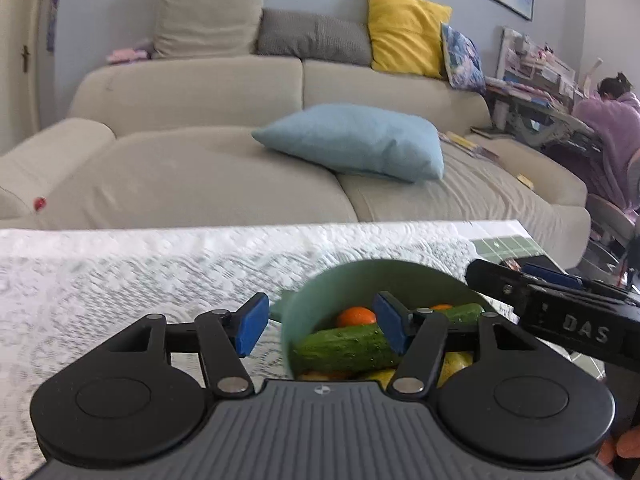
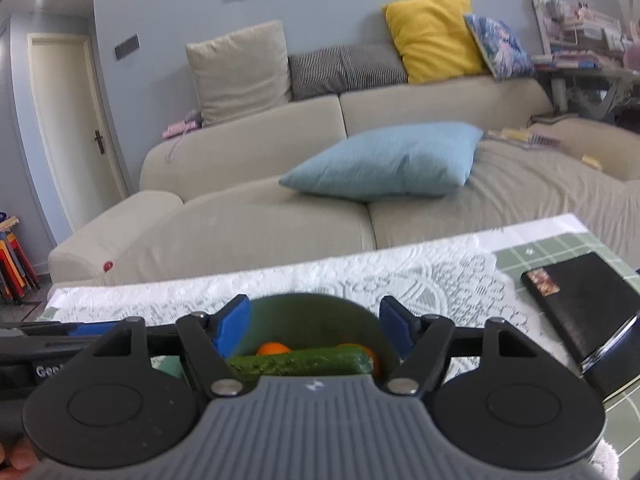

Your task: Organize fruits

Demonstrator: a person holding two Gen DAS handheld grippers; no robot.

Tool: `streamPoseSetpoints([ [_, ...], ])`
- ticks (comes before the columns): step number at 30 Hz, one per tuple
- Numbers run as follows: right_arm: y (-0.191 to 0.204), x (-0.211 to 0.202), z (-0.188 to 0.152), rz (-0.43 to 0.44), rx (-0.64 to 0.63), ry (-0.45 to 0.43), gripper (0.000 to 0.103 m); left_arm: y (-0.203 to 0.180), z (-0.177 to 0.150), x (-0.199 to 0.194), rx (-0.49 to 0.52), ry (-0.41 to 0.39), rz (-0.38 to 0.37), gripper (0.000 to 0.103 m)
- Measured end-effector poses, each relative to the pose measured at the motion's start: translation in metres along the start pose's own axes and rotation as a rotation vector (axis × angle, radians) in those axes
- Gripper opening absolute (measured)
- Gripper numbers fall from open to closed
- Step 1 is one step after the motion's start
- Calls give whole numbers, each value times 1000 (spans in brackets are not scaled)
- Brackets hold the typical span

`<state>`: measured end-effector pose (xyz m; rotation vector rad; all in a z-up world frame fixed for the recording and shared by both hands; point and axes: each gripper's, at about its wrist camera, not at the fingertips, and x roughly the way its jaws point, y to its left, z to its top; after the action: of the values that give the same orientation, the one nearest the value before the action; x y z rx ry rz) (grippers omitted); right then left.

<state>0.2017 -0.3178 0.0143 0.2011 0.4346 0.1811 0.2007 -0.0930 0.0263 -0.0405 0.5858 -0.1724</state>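
Observation:
A green bowl (image 1: 360, 280) stands on the lace tablecloth and holds a cucumber (image 1: 344, 346), an orange (image 1: 356, 316) and yellow fruit (image 1: 456, 362). My left gripper (image 1: 320, 324) is open above the bowl's left wall, its blue pads pressing on nothing. The right gripper's fingers (image 1: 500, 282) reach in from the right of the bowl. In the right wrist view my right gripper (image 2: 314, 326) is open over the bowl (image 2: 312, 312), with the cucumber (image 2: 304, 362) and an orange (image 2: 274, 348) below it. The left gripper's fingers (image 2: 60, 330) show at the left edge.
A black book (image 2: 580, 304) lies on a green checked mat (image 2: 540, 252) to the right of the lace cloth (image 2: 400, 276). Behind the table is a beige sofa with a blue pillow (image 2: 392, 160). A person in purple (image 1: 612, 128) sits at the far right.

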Motion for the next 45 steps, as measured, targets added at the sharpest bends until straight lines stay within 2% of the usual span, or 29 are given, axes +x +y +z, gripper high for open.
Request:
streamPoseSetpoints([
  [5,18,-43,1,40,-17,-107,84,-1,0,-45,46,-95,50,83],
  [8,32,-60,-2,43,-59,-144,85,-2,-5,-73,90,-169,76,89],
  [11,43,-69,-8,38,-95,-152,86,-4,-13,-98,124,-217,115,91],
  [13,46,-76,-14,52,-80,-151,89,-4,-18,-110,134,-232,135,96],
  [15,49,-81,-23,52,-73,-147,89,-5,-26,-120,134,-252,156,96],
  [20,60,-99,-49,32,-102,-166,90,-7,-55,-141,159,-321,247,103],
  [22,64,-106,-59,15,-118,-176,94,-5,-66,-143,165,-310,248,103],
  [27,66,-119,-76,7,-120,-174,95,9,-89,-138,107,-245,222,103],
  [34,79,-131,-100,-38,-187,-121,96,32,-108,-130,20,-187,157,103],
  [40,88,-133,-112,-40,-217,-93,96,40,-119,-128,56,-182,240,103],
  [45,97,-124,-118,-53,-254,-60,99,45,-125,-124,49,-146,232,103],
])
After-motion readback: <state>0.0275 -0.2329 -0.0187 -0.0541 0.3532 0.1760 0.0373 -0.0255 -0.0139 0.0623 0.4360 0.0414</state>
